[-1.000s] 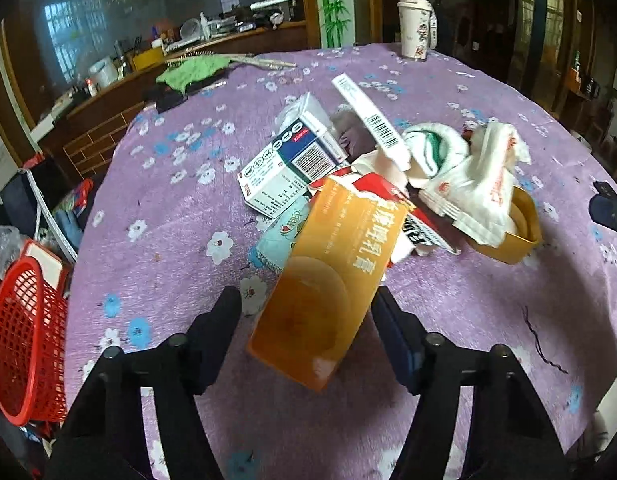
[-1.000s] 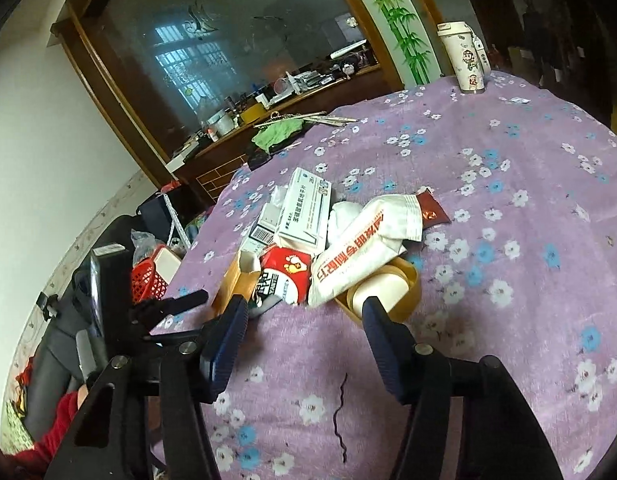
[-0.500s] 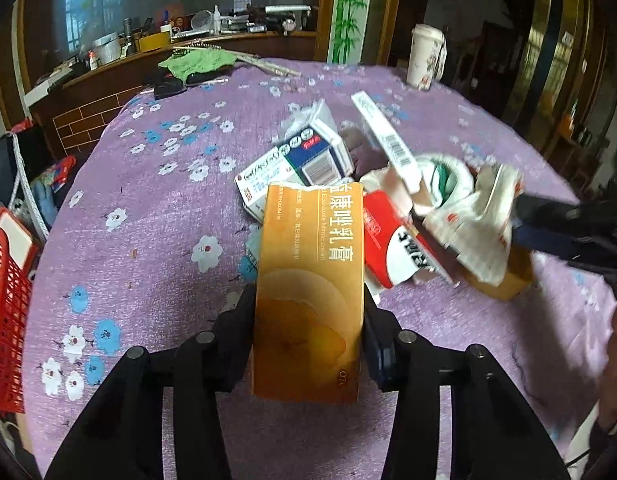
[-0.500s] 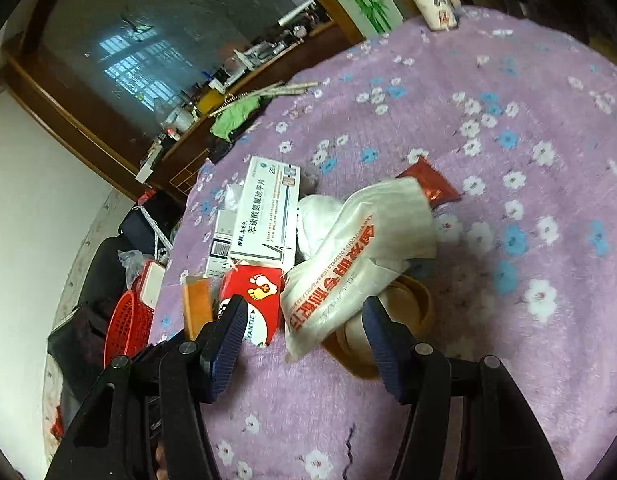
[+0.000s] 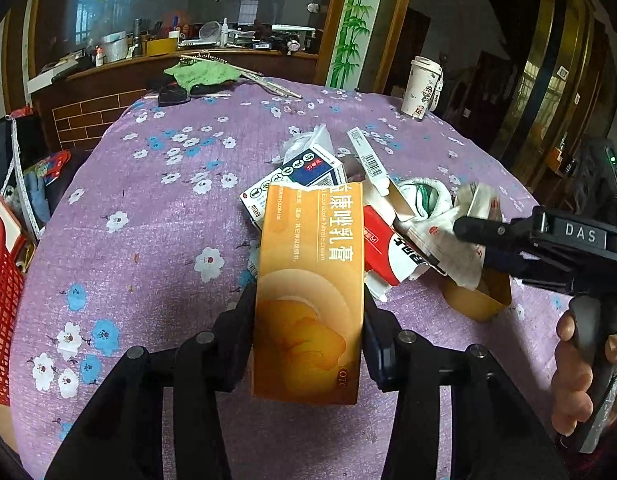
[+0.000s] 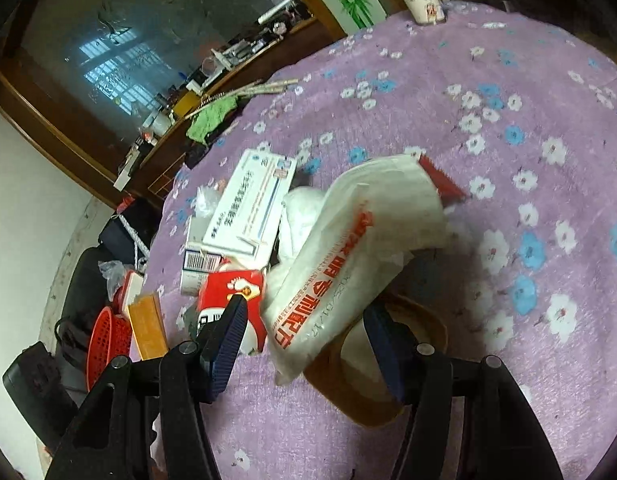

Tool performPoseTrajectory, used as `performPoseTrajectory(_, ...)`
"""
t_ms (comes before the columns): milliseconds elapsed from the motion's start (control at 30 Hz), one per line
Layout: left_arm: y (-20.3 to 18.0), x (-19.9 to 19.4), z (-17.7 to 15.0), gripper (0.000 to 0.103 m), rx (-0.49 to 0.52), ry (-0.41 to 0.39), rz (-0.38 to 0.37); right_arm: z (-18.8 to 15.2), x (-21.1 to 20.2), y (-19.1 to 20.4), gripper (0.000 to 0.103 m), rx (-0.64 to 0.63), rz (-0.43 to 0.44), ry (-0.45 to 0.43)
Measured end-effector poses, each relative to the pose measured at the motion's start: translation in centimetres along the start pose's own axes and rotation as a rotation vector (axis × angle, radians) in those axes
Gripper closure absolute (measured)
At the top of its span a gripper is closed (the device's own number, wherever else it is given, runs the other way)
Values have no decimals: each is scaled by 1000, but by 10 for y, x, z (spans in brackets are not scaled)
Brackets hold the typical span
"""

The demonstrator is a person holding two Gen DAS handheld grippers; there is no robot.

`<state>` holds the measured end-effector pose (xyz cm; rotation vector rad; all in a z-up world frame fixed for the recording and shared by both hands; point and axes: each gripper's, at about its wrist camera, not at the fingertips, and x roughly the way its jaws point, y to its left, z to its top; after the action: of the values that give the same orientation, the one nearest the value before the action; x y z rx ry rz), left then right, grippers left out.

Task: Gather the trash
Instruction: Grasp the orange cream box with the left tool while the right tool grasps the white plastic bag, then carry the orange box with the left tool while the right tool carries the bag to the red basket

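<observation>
Firmly, left tool point(image 5: 308, 332) clamps the orange box point(image 5: 310, 292), tilted downward.

Carton point(image 5: 310, 292) before litter heap point(image 5: 372, 200); basket point(image 5: 2, 312) far left.

Both wrist views angled down, close over one shared trash pile point(image 5: 372, 216)

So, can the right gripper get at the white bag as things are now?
Probably yes. The right gripper stands open with the white bag already between its fingers, lying on top of the heap over the brown tub. Nothing covers it. The left gripper is busy beside it, shut on the orange box.
</observation>
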<state>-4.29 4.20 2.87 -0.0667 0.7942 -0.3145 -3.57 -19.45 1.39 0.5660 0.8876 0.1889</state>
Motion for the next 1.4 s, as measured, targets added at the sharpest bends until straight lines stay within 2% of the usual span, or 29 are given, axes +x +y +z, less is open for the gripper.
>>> performPoseTrajectory(67,0,0,0,57,-3,1,-3,2,-1,1,57,-10,-13,-13)
performPoseTrajectory(100,1,0,0,57,-4,-1,-3,3,-1,2,60,-17,-14,-11)
performPoseTrajectory(167,1,-2,0,57,-4,-8,0,3,-2,3,65,-33,-11,-17)
performPoseTrajectory(367,1,-5,-1,57,-3,-24,9,-6,-15,10,66,-97,-28,-87)
performPoseTrajectory(400,1,-6,-1,57,-1,-30,12,-7,-19,12,74,-107,-25,-103)
performPoseTrajectory(667,-4,-11,-2,57,16,-43,44,-27,-52,34,77,-217,-7,-203)
performPoseTrajectory(967,-10,-20,-4,57,29,-49,80,-37,-65,28,77,-222,39,-210)
performPoseTrajectory(1400,-21,-27,-5,57,49,-59,90,-44,-84,29,77,-250,77,-253)
